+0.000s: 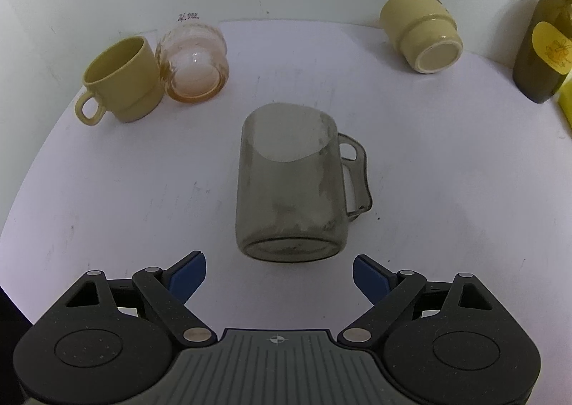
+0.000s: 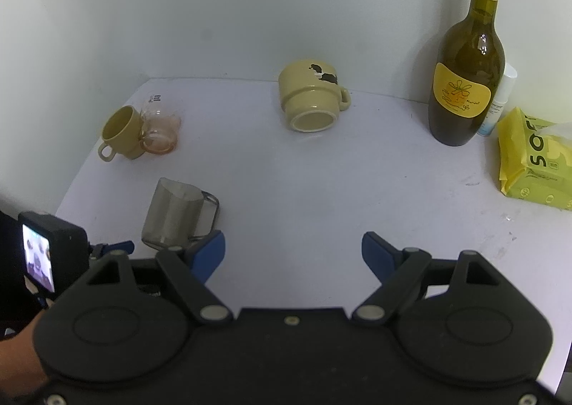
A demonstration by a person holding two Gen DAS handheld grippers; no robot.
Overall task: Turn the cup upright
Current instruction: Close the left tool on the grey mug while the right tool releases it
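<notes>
White tabletop (image 1: 447, 190) carries the smoky glass mug (image 1: 291, 183) lying on its side, base toward the wide-open, empty left gripper (image 1: 279, 274) just before it, long axis pointing away, while the equally wide right gripper (image 2: 293, 254) sits farther off.

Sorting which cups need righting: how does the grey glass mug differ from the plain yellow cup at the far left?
The grey glass mug is see-through; the plain yellow cup is opaque. The mug lies on its side, base toward the left gripper, while the yellow cup stands upright, mouth up. The mug lies alone; the yellow cup touches a tipped amber glass. The mug looks taller. Both have one handle and sit on the white table.
</notes>
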